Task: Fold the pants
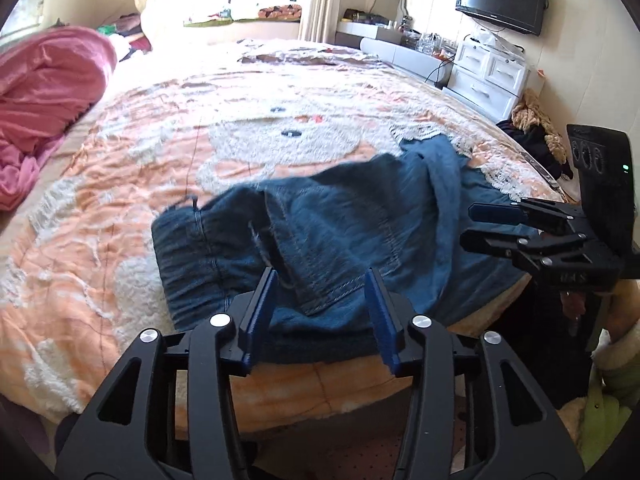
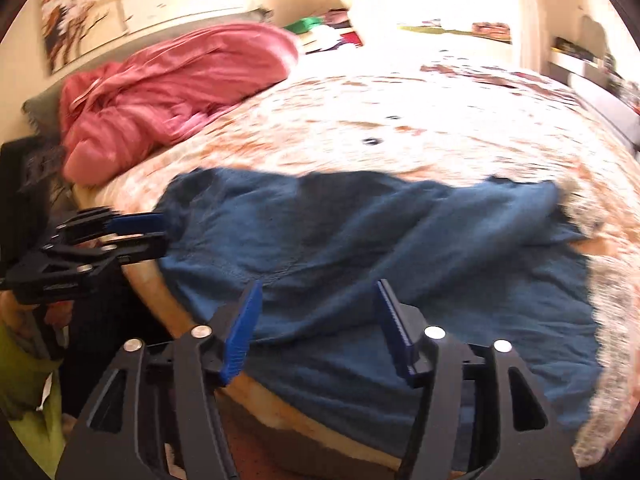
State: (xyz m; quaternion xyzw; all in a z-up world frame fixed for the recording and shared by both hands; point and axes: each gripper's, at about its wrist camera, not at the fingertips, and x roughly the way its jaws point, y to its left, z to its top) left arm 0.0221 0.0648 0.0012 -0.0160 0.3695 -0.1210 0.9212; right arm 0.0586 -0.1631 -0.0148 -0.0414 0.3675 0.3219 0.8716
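Item: one pair of dark blue denim pants (image 1: pixel 340 240), laid crosswise on the near edge of a bed covered by an orange and white plush blanket with a cartoon face (image 1: pixel 160 140). The waistband end sat to the left, and the legs ran away to the right. Cloth was rumpled, with ridges across the seat and a leg hem lying unevenly at the far right.

Left gripper (image 1: pixel 320 312), black frame with blue ribbed pads: jaws parted, nothing pinched between them, hovering over the near waistband area. Whether a pad brushed the cloth could not be told.

Right gripper (image 2: pixel 316 328), same build: jaws likewise parted and empty, poised over the near edge of the legs. This view was blurred.

Also present: a crumpled pink quilt (image 1: pixel 48 100) at the far left of the bed, a white chest of drawers (image 1: pixel 488 76) and a wall-mounted black television (image 1: pixel 502 0) at the far right.

Handling note, as judgement: the garment appeared released and awaiting the next fold. A clean fold would call for both grippers to take matching points along one edge, bite only the layers meant to travel, lift together, and lay the cloth over flat so the ridges were not trapped inside.
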